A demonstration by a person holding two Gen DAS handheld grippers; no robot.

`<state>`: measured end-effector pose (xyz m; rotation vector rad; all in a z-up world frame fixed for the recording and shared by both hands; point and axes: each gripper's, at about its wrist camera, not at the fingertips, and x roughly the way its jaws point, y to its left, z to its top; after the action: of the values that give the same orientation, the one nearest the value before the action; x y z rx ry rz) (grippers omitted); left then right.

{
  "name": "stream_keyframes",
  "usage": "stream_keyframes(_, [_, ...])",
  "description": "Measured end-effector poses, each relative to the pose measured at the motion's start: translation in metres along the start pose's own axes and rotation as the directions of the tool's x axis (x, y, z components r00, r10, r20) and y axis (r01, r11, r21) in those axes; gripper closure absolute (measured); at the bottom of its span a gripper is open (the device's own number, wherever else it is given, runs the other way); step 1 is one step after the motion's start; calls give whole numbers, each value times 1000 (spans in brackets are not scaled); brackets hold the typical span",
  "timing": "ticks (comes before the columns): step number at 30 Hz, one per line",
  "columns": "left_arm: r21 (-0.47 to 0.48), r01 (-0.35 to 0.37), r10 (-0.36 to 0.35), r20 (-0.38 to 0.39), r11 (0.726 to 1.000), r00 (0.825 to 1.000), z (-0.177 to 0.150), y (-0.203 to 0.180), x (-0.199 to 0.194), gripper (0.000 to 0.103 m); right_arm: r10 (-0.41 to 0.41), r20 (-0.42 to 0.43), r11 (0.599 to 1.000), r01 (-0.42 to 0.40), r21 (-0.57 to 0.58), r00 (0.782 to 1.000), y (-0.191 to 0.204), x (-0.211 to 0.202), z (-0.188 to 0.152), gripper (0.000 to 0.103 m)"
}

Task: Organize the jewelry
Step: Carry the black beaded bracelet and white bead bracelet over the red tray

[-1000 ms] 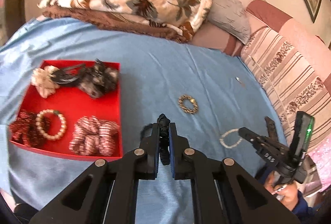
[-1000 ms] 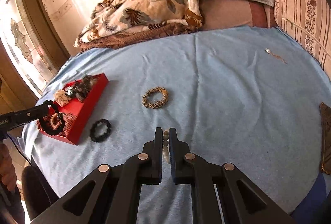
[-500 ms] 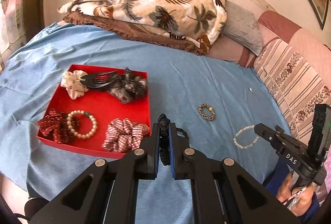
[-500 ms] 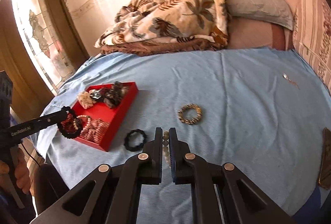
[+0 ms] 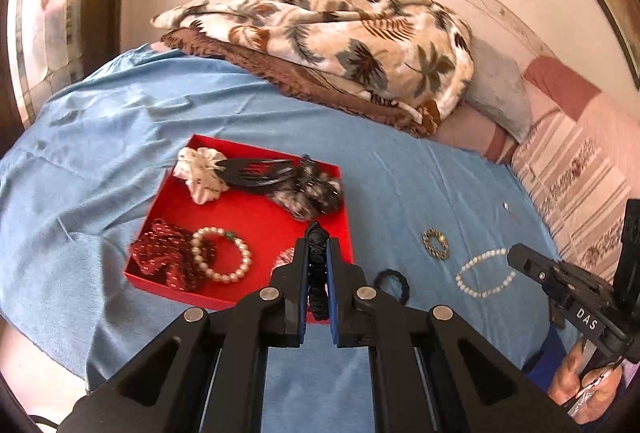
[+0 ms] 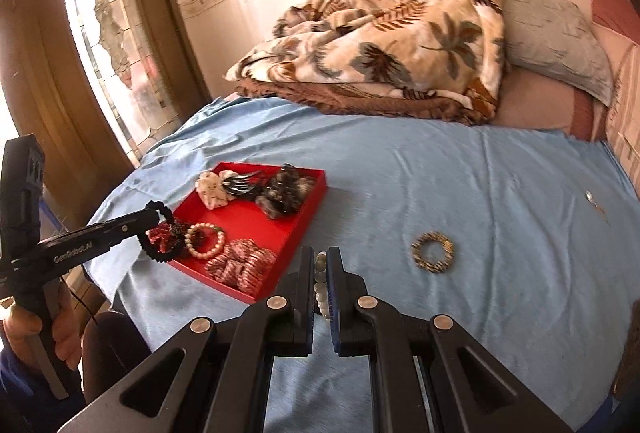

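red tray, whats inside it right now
The red tray holds a cream scrunchie, a black hair claw, a dark scrunchie, a red scrunchie, a pearl bracelet and a plaid scrunchie. Left view: gripper covers the near right corner.

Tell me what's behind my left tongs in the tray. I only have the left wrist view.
Observer: A red-and-white checked scrunchie lies in the near corner of the red tray.
Operator: Right tongs actually clamped on the beads?
Observer: Yes. The right tongs are shut on the white bead bracelet; beads show between them.
Operator: How does my black bracelet hang?
Observer: The black bracelet dangles as an open loop from the left tongs, in front of the tray's left corner.
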<state>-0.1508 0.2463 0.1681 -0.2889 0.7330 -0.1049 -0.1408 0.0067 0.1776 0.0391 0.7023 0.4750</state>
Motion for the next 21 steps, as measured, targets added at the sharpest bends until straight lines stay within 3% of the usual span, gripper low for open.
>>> stream_keyframes(9, [-91,67,-68,-7,994,998,24,46,17,95,45,-14,995,-46,-93,999,50,29,31,96])
stream_keyframes(17, [-182,147,-157,-44,972,987,35,76,59,95,70,-47,987,-76,-144,996,82,73,55,96])
stream_keyframes(21, [-225,149,-167,-66,963,984,37,88,87,95,65,-78,986,-76,-151,995,91,104,61,96])
